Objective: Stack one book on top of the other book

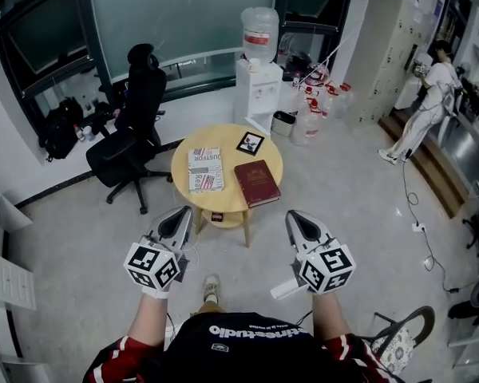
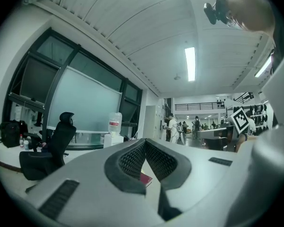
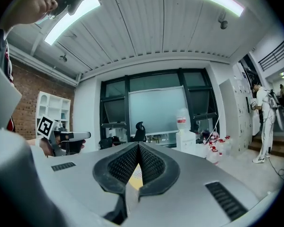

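Two books lie side by side on the round wooden table (image 1: 265, 148): a white and red one (image 1: 205, 170) on the left, a dark red one (image 1: 257, 183) on the right. In the head view my left gripper (image 1: 180, 215) and right gripper (image 1: 294, 217) are held level in front of the table, short of its near edge. Both are shut with the jaw tips touching and nothing between them. A sliver of the dark red book (image 2: 146, 178) shows under the left gripper (image 2: 145, 143). The yellow table top (image 3: 135, 179) shows below the right gripper (image 3: 138, 146).
A small framed picture (image 1: 250, 143) lies at the table's far side. A black office chair (image 1: 132, 138) stands left of the table, and a water dispenser (image 1: 258, 76) with bottles (image 1: 311, 110) behind it. A person (image 1: 423, 102) stands at far right. A cable (image 1: 415, 206) runs across the floor.
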`<act>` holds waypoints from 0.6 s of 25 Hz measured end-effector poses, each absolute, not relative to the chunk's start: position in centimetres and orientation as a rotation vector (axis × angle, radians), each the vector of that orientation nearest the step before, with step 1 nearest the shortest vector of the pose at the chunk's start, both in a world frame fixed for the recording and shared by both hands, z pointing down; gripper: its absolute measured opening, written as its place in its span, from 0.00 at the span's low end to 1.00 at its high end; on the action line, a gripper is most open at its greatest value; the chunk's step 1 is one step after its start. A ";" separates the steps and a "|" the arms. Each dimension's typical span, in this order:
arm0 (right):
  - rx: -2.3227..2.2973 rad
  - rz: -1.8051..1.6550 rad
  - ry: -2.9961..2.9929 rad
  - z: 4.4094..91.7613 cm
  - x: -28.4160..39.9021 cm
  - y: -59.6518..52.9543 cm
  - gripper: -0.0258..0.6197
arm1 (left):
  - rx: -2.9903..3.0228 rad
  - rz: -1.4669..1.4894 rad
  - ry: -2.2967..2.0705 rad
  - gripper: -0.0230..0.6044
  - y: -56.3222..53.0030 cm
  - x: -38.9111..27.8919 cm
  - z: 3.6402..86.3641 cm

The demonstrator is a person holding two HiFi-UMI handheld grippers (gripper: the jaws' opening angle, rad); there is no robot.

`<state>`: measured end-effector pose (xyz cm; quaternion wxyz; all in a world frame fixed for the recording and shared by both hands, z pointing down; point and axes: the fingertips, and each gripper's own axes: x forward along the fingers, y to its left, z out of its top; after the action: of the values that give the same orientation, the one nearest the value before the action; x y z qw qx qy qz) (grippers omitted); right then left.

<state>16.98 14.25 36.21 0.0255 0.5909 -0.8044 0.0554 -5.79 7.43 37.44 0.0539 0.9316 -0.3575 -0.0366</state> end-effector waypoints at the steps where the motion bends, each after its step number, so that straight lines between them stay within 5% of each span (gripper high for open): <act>1: 1.843 0.173 -2.473 36.2 17.2 13.6 0.08 | 2.826 -0.112 -1.083 0.06 6.6 -5.9 37.5; 15: 1.978 0.142 -2.381 35.3 18.3 3.3 0.08 | 2.843 -0.123 -0.989 0.06 -5.3 -5.2 36.4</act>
<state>18.25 3.33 35.29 0.0215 0.6383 -0.7682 0.0458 -5.21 -5.29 36.36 0.0646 0.9418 -0.3275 -0.0409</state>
